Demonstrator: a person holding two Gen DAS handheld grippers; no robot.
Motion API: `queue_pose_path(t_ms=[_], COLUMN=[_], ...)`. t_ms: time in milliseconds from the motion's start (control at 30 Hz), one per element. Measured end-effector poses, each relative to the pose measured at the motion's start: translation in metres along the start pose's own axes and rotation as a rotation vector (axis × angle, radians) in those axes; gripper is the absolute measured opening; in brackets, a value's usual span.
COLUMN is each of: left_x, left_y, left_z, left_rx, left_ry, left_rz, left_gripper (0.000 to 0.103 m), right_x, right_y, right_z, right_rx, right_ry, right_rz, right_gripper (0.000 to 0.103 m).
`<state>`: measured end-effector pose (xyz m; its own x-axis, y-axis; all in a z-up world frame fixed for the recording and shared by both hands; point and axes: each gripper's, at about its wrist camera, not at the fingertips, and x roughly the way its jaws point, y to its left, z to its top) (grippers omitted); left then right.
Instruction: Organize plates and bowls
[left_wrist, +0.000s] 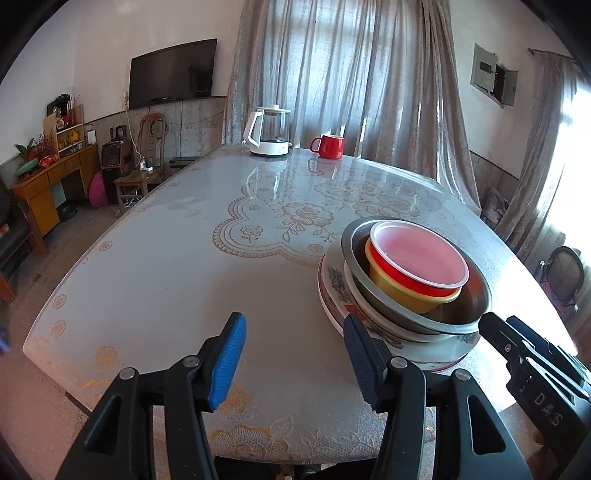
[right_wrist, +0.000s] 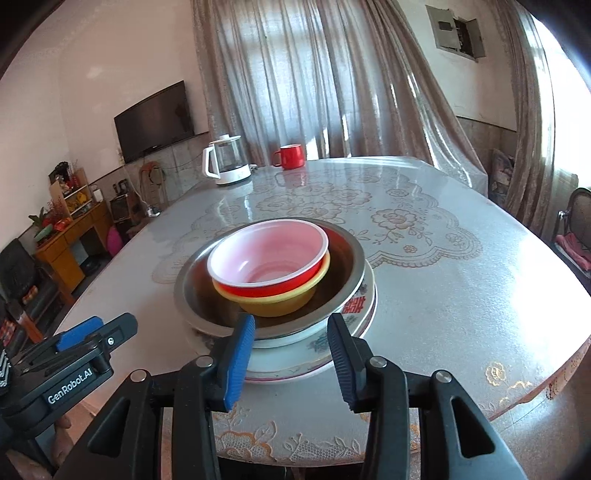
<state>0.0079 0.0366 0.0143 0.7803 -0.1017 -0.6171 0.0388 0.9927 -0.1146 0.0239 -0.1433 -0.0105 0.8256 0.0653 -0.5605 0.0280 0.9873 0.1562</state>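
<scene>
A round table (right_wrist: 443, 280) covered in a clear sheet over a floral lace cloth fills both views. Near its front edge stands one stack of dishes: a red bowl (right_wrist: 267, 258) with a pale pink inside sits nested in a yellow bowl (right_wrist: 280, 301), which rests inside a wide metal bowl (right_wrist: 192, 284), and under that lie a white plate (right_wrist: 288, 341) and a larger patterned plate (right_wrist: 295, 365) with a red rim line. The right gripper (right_wrist: 291, 363) hovers just in front of this stack with its fingers spread apart — nothing is held between them, and the plates' front edge shows in the gap. The left gripper (left_wrist: 295, 363) hangs to the left of the same stack, also spread wide and holding nothing; its right finger overlaps the patterned plate's edge in view, though I cannot tell if it touches. At the far side of the table stand a white electric kettle (right_wrist: 225, 162) and a red mug (right_wrist: 290, 156), well apart from the stack. Behind them hang grey curtains (right_wrist: 332, 81), and a dark television (right_wrist: 155, 120) is mounted on the wall to the left.
</scene>
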Motion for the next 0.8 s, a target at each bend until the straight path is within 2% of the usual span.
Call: queue_pose_path(t_ms=[233,800], left_x=[-0.003,-0.005], left_y=[-0.016,-0.025], left_z=[-0.006,-0.011], left_rx=[0.055,0.076], left_ry=[-0.011,-0.020], left_rz=[-0.013,0.007], left_gripper=[0.060,0.073], right_x=[-0.001,0.000], right_y=[-0.003,0.003], right_z=[-0.001,-0.005], right_rx=[0.005,-0.017], right_ry=[-0.003,0.010], right_rz=[-0.071,-0.059], right_gripper=[0.046,0.047])
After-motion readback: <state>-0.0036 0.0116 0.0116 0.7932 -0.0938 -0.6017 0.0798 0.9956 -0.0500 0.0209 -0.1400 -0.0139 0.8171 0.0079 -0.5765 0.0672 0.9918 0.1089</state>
